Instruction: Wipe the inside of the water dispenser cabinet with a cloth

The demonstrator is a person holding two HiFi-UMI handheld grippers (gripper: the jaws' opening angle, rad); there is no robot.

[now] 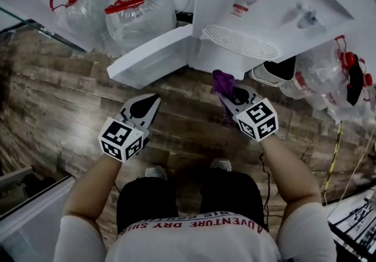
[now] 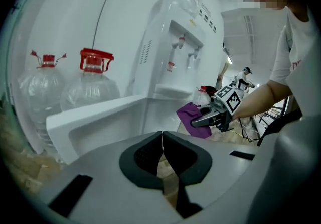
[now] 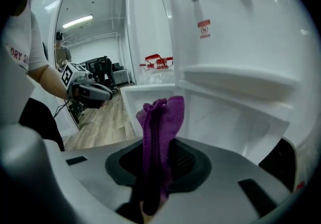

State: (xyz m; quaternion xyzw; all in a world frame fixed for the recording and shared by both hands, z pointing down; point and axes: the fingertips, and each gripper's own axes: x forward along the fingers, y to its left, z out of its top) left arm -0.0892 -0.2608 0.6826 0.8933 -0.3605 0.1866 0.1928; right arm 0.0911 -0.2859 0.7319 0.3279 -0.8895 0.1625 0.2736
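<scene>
A white water dispenser (image 1: 264, 14) stands in front of me with its cabinet door (image 1: 150, 55) swung open to the left. My right gripper (image 1: 226, 93) is shut on a purple cloth (image 1: 222, 83), just below the cabinet opening. The cloth (image 3: 159, 132) stands up bunched between the jaws in the right gripper view, in front of the open cabinet (image 3: 220, 112). My left gripper (image 1: 154, 102) is shut and holds nothing, below the open door. The door (image 2: 100, 117), the dispenser (image 2: 175, 52) and the cloth (image 2: 193, 117) all show in the left gripper view.
Two large water bottles with red handles (image 1: 132, 11) stand left of the dispenser, against the wall. More bottles (image 1: 341, 79) lie at the right. Cables run over the wooden floor (image 1: 53, 108) at the right. My shoes (image 1: 220, 165) are below the grippers.
</scene>
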